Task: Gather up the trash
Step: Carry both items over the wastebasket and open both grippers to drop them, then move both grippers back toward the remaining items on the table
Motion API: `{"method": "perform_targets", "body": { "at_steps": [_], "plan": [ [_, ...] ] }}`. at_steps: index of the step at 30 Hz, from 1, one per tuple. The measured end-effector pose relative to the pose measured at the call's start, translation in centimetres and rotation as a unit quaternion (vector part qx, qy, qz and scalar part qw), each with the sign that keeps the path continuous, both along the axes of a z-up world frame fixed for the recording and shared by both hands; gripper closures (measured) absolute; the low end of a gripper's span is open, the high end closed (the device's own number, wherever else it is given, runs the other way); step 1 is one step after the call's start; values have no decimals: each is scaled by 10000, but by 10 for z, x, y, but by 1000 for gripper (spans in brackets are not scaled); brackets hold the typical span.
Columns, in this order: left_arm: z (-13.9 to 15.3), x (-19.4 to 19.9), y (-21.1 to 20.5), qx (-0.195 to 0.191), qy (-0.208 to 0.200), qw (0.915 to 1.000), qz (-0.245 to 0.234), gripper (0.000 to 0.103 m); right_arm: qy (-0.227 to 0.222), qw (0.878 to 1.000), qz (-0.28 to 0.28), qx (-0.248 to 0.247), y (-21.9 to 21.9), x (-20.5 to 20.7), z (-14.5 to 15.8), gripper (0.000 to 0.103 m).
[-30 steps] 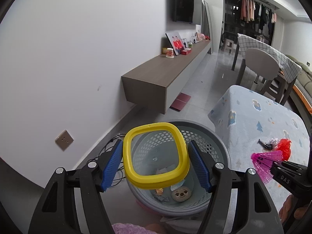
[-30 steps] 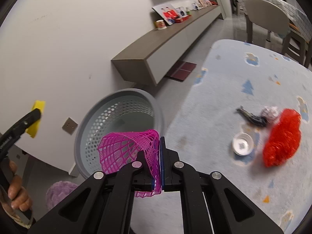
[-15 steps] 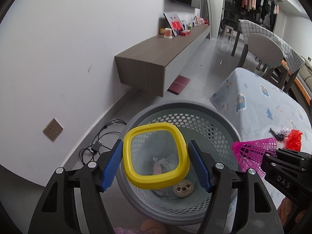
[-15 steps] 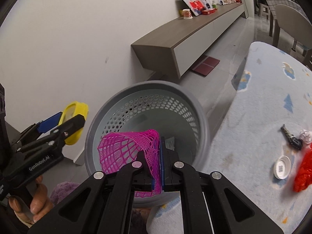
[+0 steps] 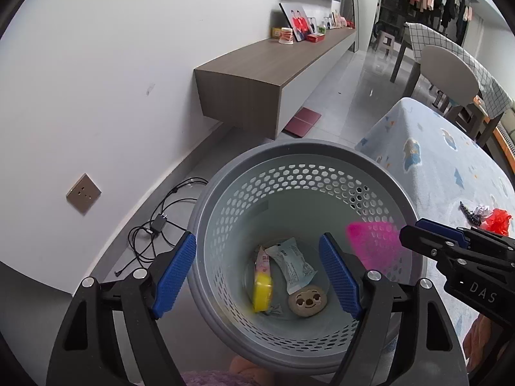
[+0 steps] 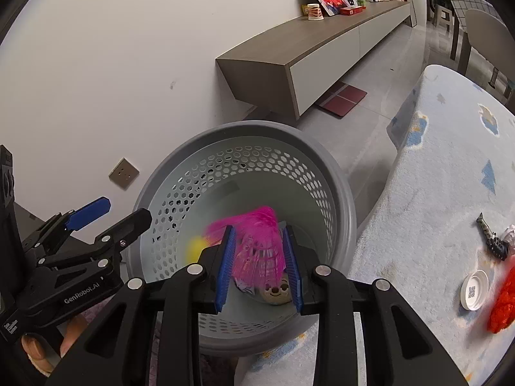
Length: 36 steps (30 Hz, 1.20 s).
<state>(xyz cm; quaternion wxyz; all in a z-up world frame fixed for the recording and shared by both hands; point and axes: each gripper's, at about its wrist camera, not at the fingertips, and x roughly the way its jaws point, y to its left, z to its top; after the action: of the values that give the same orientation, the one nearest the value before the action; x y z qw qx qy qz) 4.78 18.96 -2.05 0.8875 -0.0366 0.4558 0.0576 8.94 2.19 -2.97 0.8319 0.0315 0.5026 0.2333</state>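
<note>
A pale blue table cover printed with small cartoon shapes [image 6: 444,193] lies beside a white wall with one brass-coloured socket plate [image 5: 83,193], a long floating wooden shelf [image 5: 257,70] and a grey tiled floor (black cables lie coiled below the socket). On the cover rest one white plastic cap [image 6: 474,290], one red mesh bag [image 6: 503,302] and one dark plastic piece [image 6: 492,241].

The round grey perforated plastic bin [image 5: 322,151] holds one yellow plastic ring [image 5: 262,291], two wrappers and one tan smiley-faced disc [image 5: 308,300]; over it the left gripper [image 5: 257,270] stands wide open and empty, and the right gripper [image 6: 259,257] has parted from the blurred pink plastic mesh [image 6: 257,241] between its fingers.
</note>
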Motion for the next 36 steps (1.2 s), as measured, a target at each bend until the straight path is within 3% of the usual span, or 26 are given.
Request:
{"method": "perform_targets", "body": {
  "at_steps": [13, 17, 20, 24, 36],
  "plan": [
    [10, -13, 0, 136, -195, 9996, 118, 26, -141, 9997, -201, -68, -8, -18, 3, 73],
    [17, -18, -4, 94, -303, 9994, 104, 26, -263, 9991, -311, -132, -17, -32, 6, 62],
    [21, -21, -8, 91, -399, 9991, 95, 23, -387, 9983, -403, -158, -26, -43, 10, 62],
    [24, -24, -15, 35, -416, 9991, 43, 23, -508, 9965, -647, -165, -46, -56, 13, 53],
    [31, -26, -60, -123, -497, 9980, -375, 21, -597, 9869, -1451, -371, -135, -79, 23, 45]
  ]
}}
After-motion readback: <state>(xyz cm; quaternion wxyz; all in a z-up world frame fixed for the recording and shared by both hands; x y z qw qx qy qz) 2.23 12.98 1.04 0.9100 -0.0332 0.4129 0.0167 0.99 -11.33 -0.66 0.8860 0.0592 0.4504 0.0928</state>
